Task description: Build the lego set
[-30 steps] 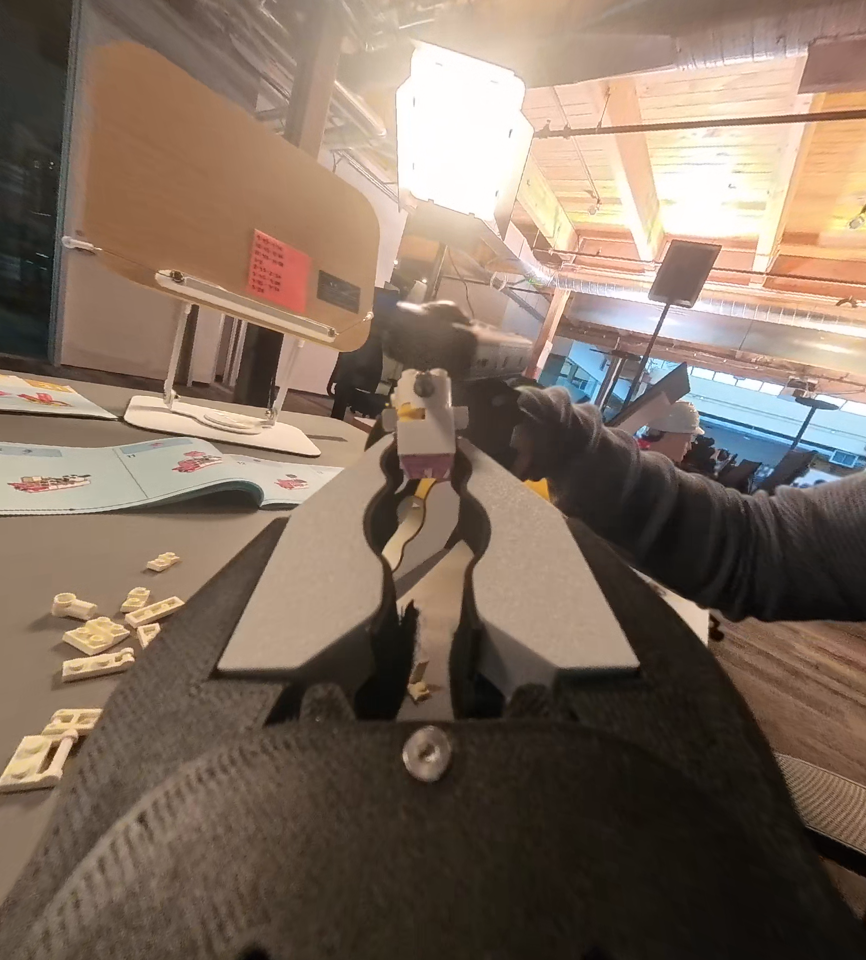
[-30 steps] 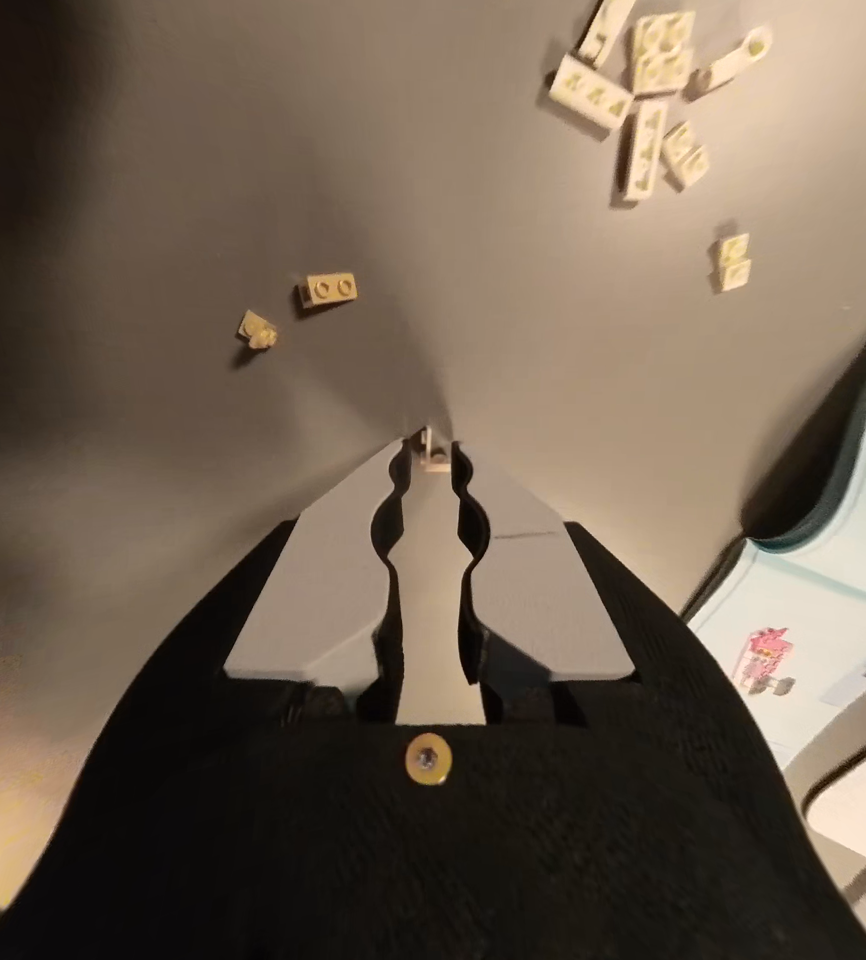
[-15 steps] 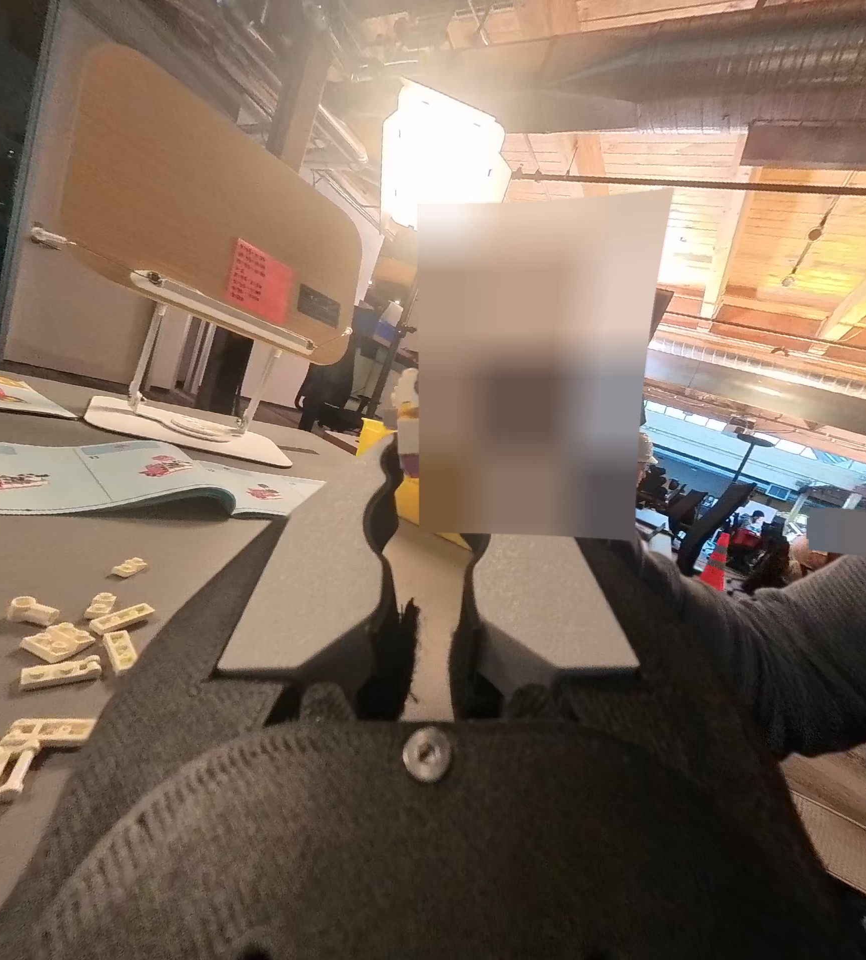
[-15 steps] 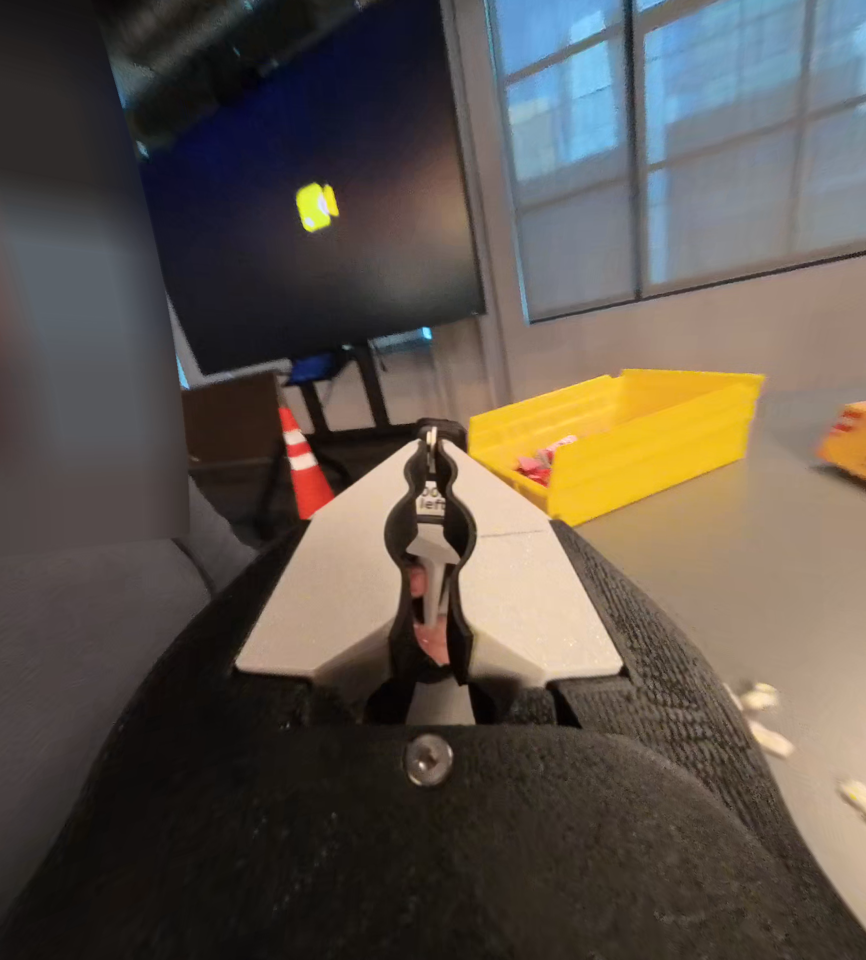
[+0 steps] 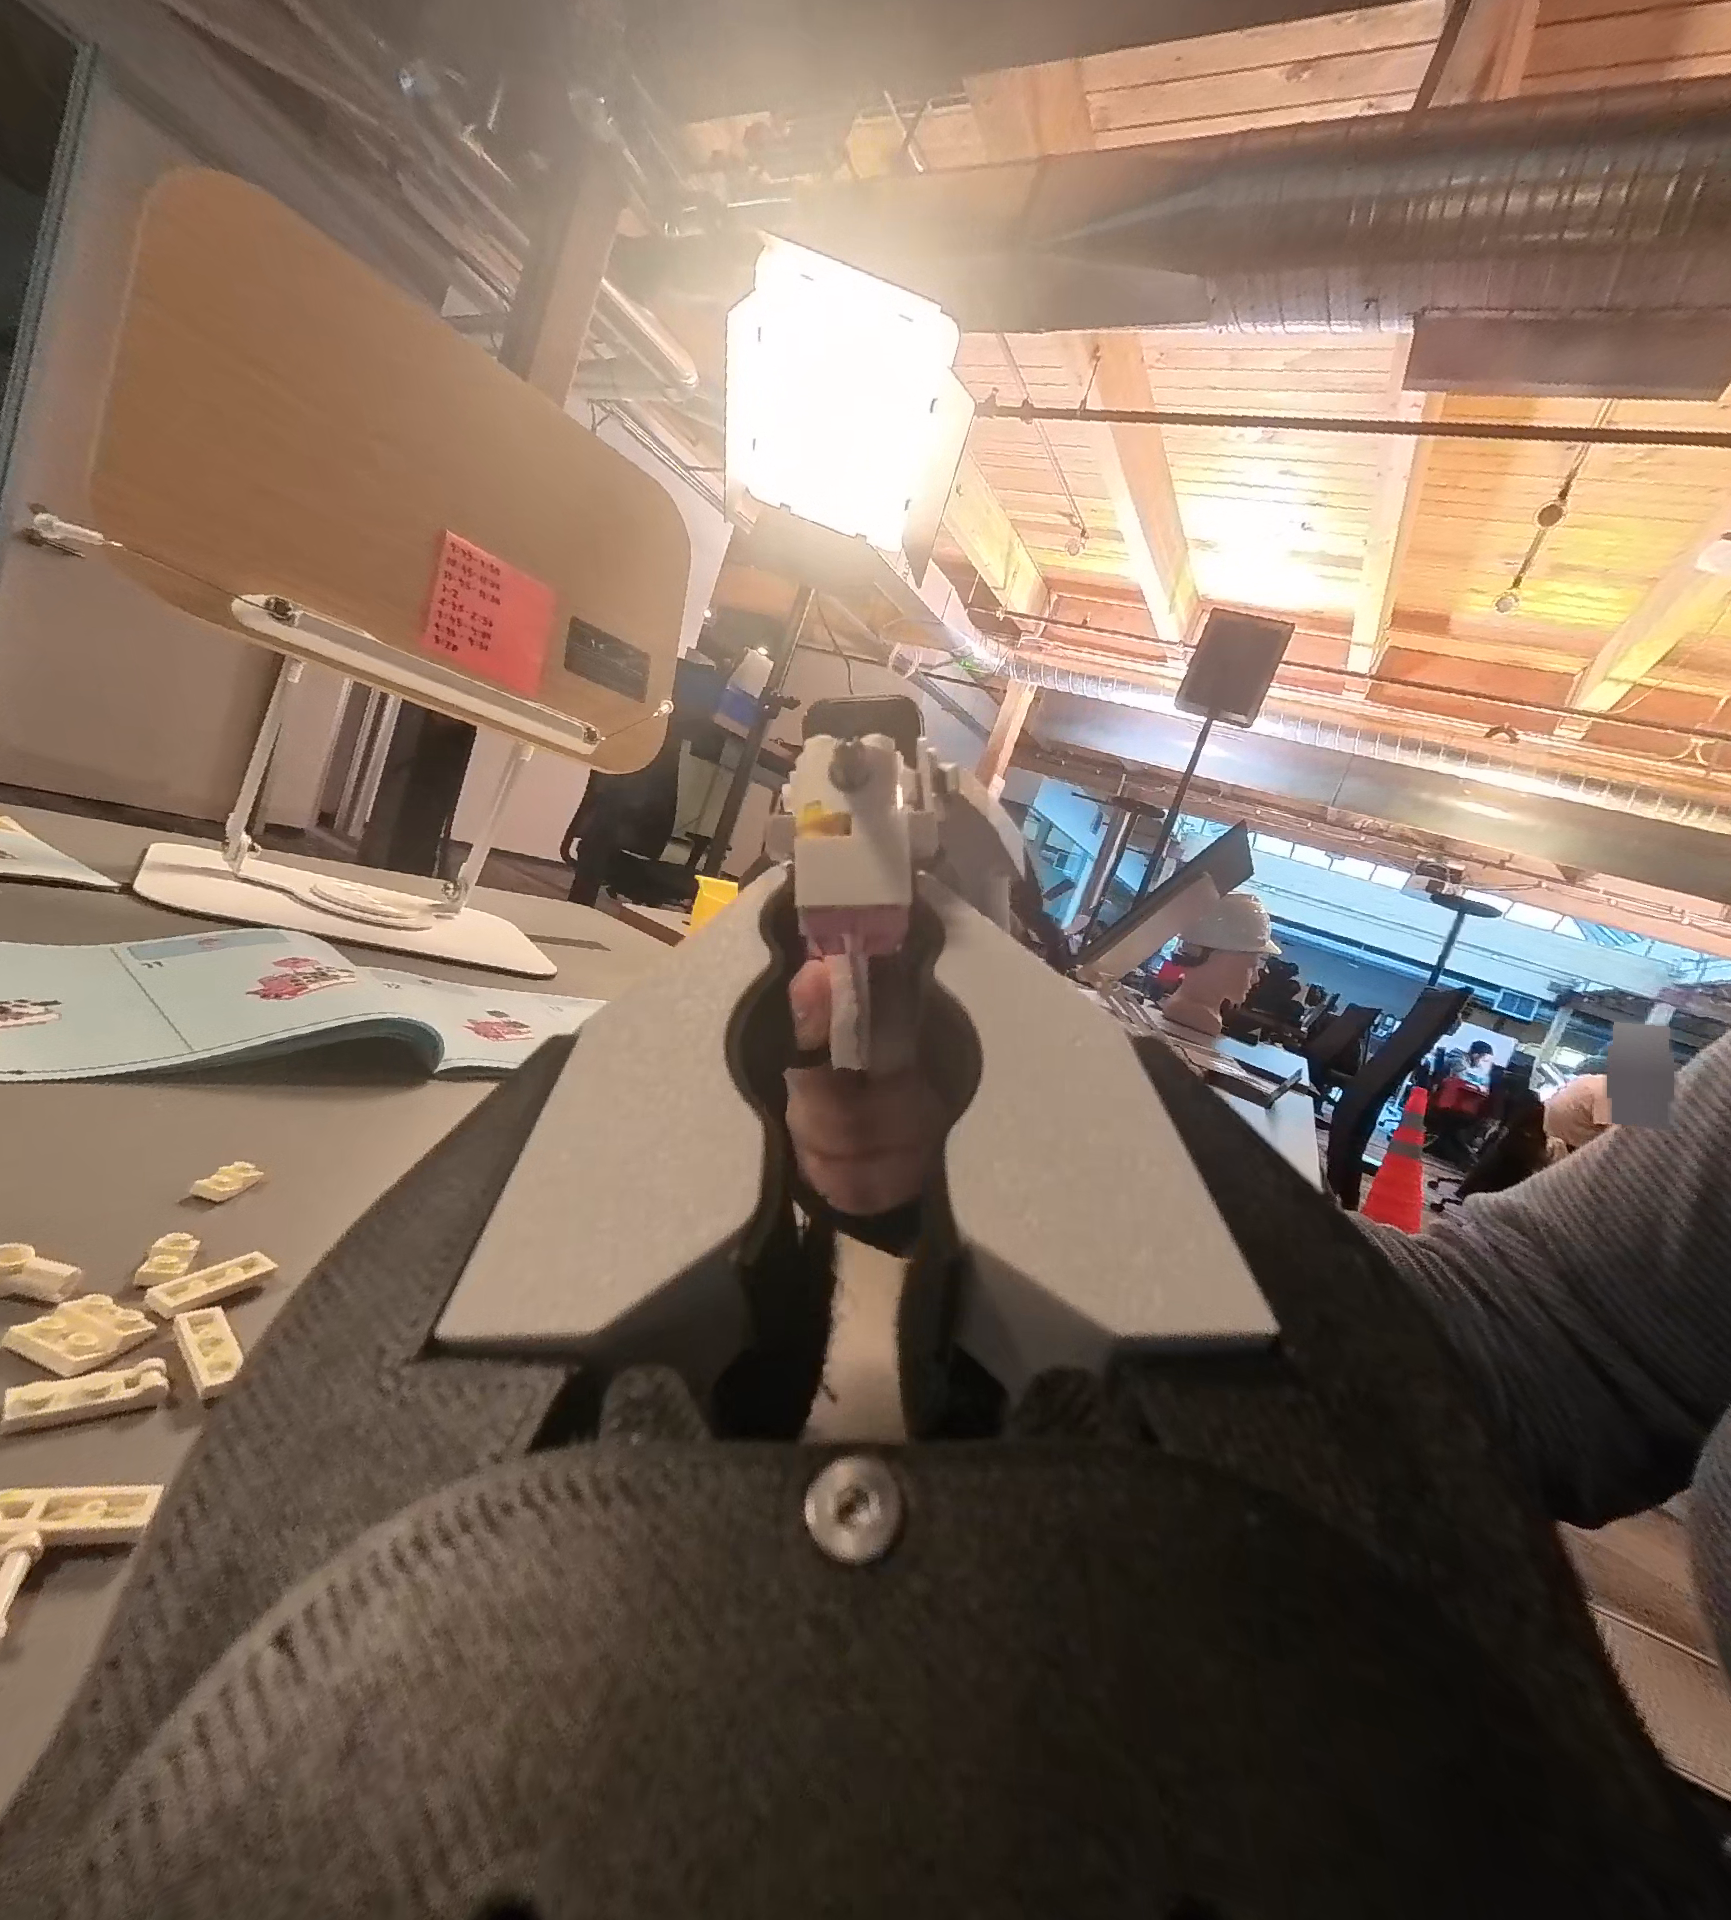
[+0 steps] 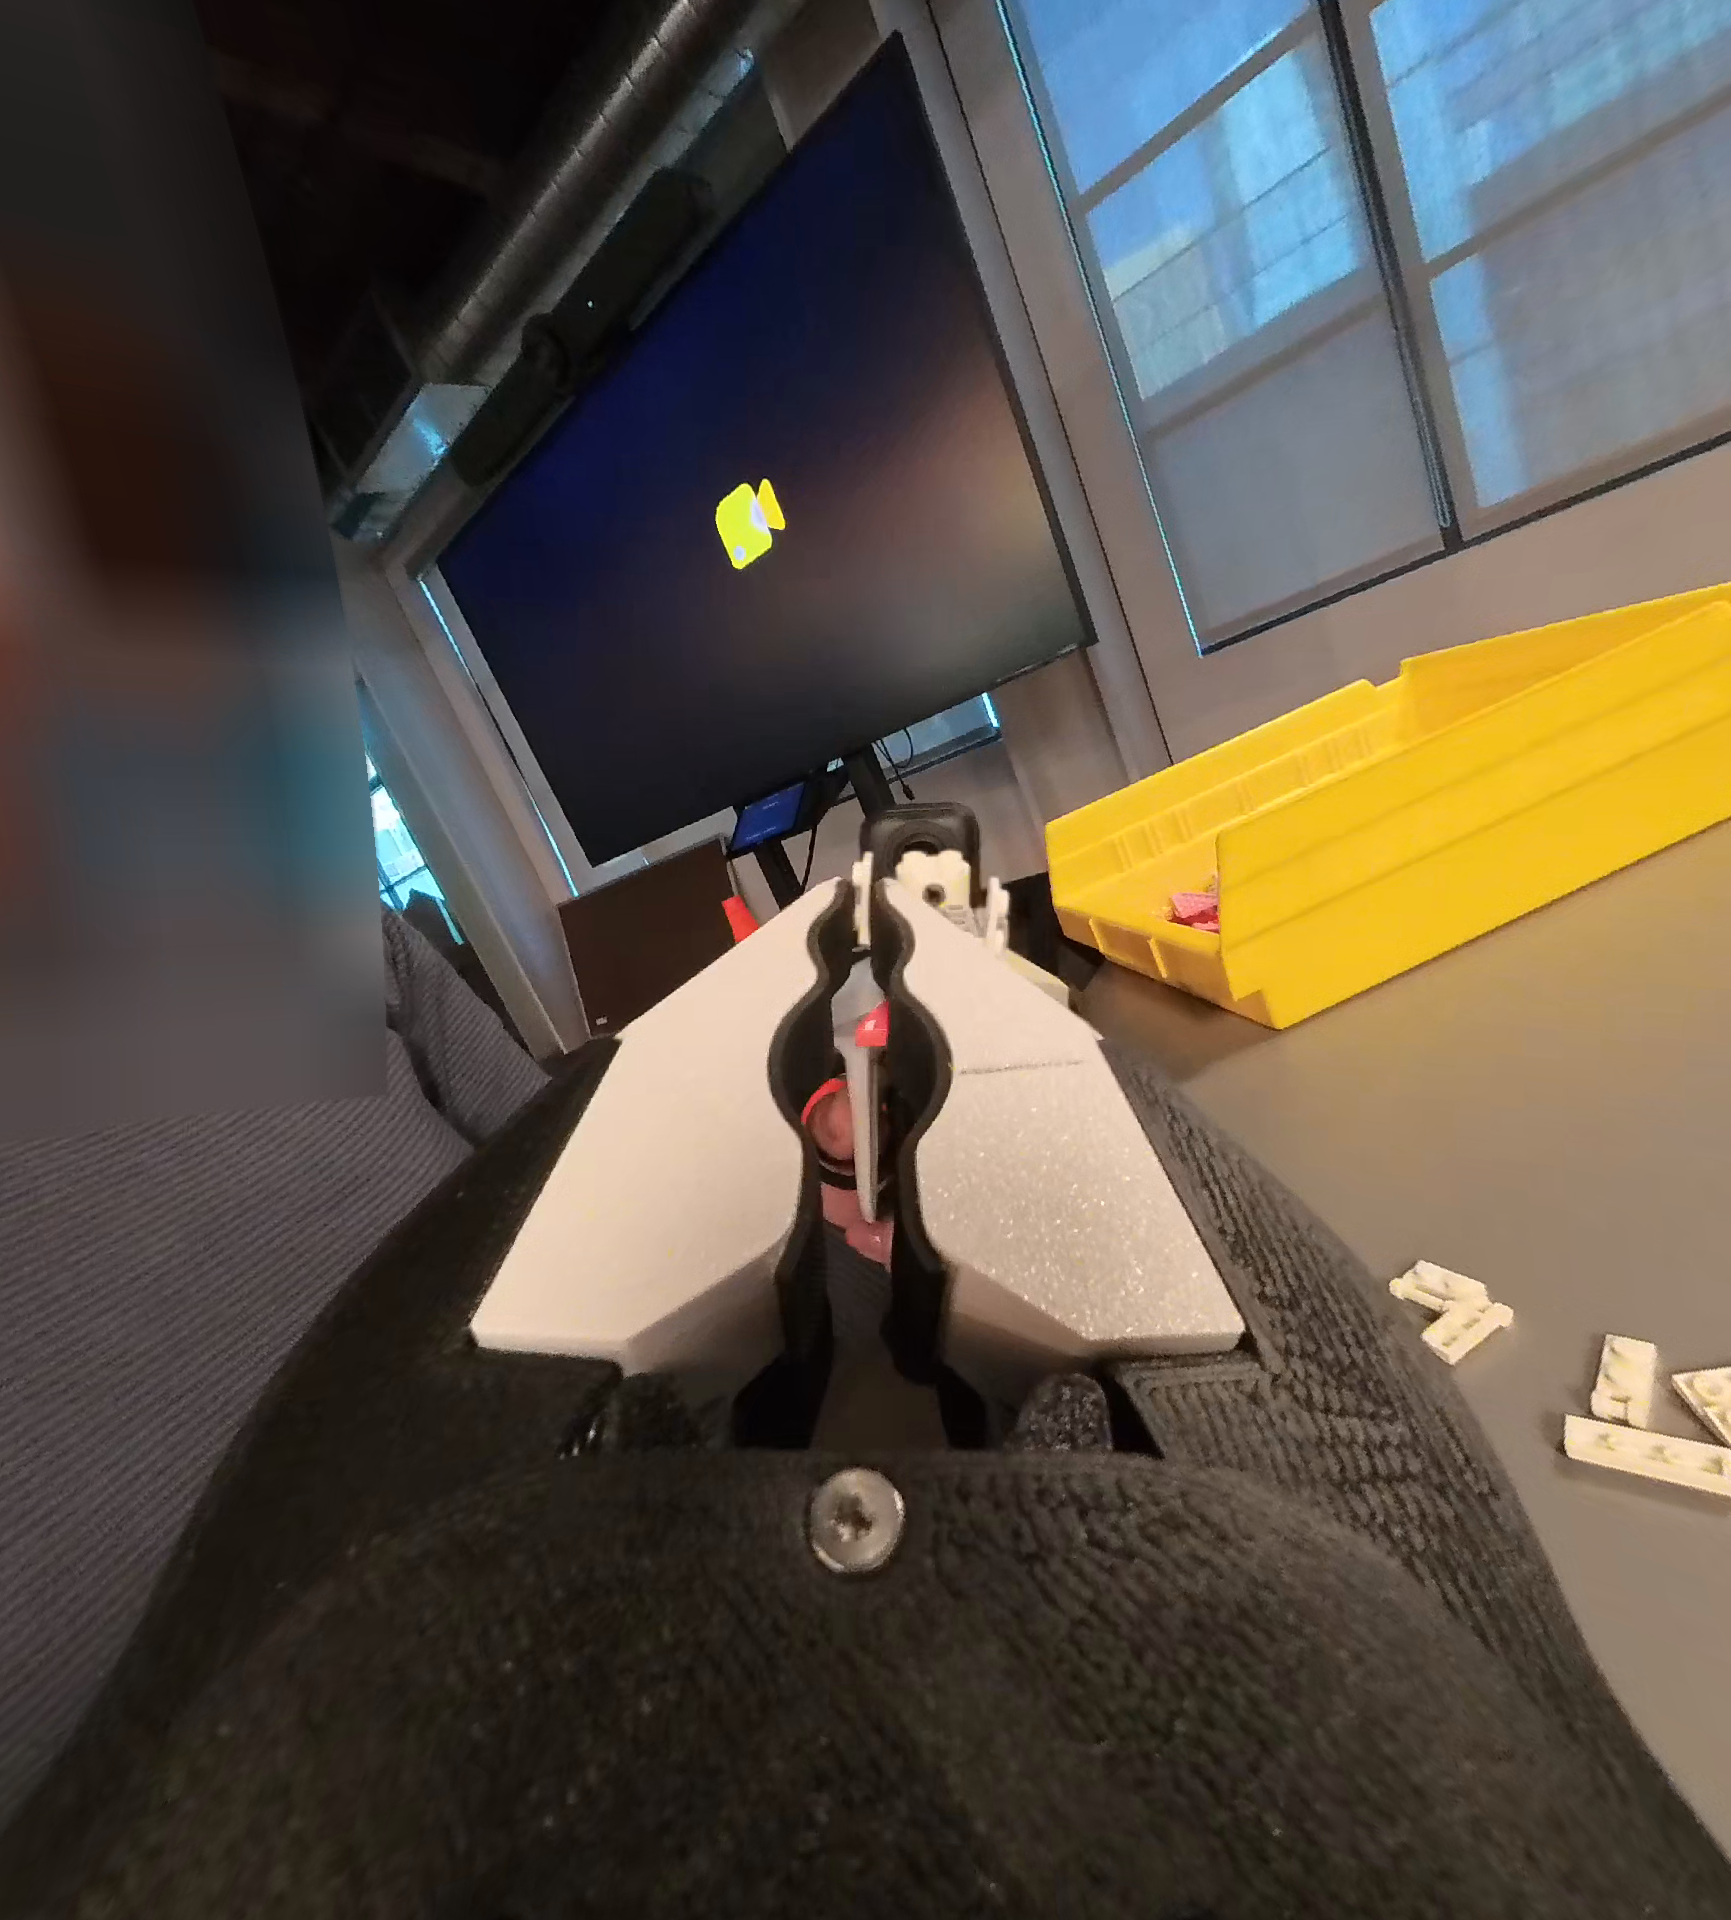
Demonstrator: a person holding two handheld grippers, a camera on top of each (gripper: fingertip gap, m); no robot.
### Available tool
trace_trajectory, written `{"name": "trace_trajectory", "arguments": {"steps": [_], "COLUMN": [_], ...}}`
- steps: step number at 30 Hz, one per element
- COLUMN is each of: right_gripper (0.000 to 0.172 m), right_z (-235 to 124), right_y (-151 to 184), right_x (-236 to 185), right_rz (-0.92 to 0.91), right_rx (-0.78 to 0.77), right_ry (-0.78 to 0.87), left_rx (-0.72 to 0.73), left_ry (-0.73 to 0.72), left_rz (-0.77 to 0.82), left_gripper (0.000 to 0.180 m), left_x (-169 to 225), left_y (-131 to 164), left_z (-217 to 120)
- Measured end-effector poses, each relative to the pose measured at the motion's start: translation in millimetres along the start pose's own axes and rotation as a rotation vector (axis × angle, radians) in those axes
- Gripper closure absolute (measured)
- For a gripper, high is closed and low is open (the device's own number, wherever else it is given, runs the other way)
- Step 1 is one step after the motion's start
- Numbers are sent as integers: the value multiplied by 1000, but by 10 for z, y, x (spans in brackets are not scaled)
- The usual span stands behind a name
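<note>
My left gripper is shut on a small white brick assembly with a pink base and holds it up above the grey table. My right gripper is shut on a small thin white piece at its very tips. It has this piece right beside the assembly, which shows just beyond its tips in the right wrist view. The right gripper's grey finger shows behind the assembly in the left wrist view.
Loose white plates lie on the table at the left; they also show in the right wrist view. An open instruction booklet, a wooden board on a stand, a yellow bin and a large dark screen stand around. Left and right tips are no more than a few centimetres apart.
My right gripper closed on a small white piece on the table, lifted it and swung up to the assembly. My left gripper has kept its hold on the assembly.
</note>
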State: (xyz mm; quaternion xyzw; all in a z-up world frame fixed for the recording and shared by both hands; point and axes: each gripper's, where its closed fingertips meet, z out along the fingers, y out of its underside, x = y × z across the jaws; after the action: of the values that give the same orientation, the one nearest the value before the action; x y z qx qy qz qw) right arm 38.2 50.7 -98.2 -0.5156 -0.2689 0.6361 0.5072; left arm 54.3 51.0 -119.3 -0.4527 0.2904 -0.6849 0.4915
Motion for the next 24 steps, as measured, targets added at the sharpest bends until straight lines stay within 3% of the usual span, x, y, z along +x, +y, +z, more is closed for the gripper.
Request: {"name": "trace_trajectory", "arguments": {"steps": [21, 24], "right_gripper": [171, 171], "right_z": [-21, -27], "right_y": [68, 93], "right_x": [7, 19], "right_rz": [-61, -139], "right_rx": [-42, -86], "right_ry": [26, 66], "left_rx": [7, 1], "left_ry": [-4, -1], "left_rz": [38, 19], "left_gripper": [164, 165], "left_x": [37, 30], "left_y": [-20, -10], "left_z": [-29, -28]}}
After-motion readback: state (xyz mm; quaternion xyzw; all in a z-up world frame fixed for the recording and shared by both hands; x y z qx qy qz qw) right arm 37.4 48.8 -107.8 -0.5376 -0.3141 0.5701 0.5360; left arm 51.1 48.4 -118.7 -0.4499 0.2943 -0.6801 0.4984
